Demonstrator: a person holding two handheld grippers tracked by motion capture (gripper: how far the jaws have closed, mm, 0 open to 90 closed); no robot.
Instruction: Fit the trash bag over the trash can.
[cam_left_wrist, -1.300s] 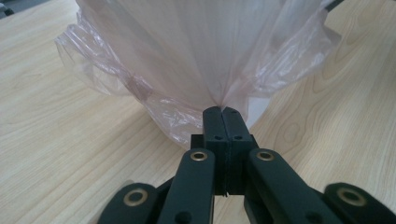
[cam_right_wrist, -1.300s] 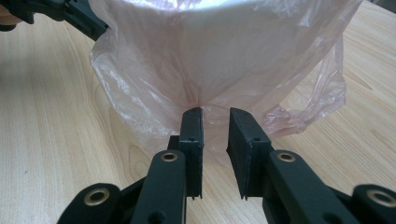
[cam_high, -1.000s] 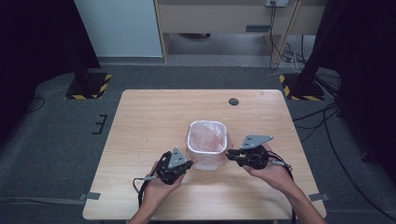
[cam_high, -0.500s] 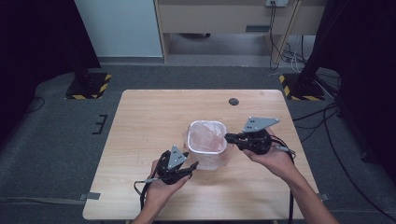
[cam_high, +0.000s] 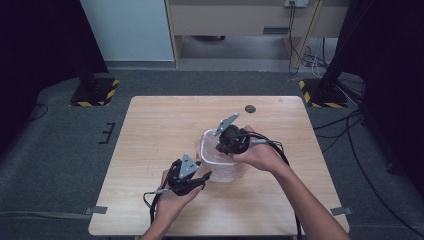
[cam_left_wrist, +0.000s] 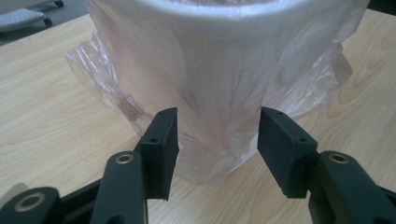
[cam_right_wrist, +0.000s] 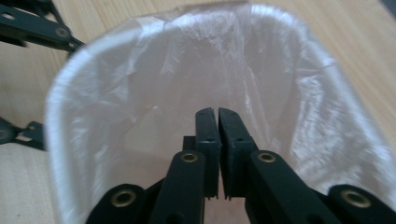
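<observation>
A: Where are we locating the small white bin lined with a thin translucent plastic bag (cam_high: 222, 162)?

B: We are seeing it standing upright on the light wooden tabletop (cam_high: 150, 130), near the middle and toward the person's side. The bag's edge is hanging loose down the outside wall (cam_left_wrist: 116, 88).

A: How are we reading the left tool (cam_left_wrist: 217, 147)?

B: We are reading it as released: its two black jaws are standing apart, low against the bin's outer side, with bag film between them and nothing clamped.

A: And the right tool (cam_right_wrist: 218, 114)?

B: We are seeing it tilted over the bin's mouth, its jaws clenched together inside the liner (cam_right_wrist: 154, 88). We cannot tell whether any film is pinched between them.

A: Anything else on the tabletop?

B: We are noting a small dark round object (cam_high: 250, 108) near the far edge.
</observation>
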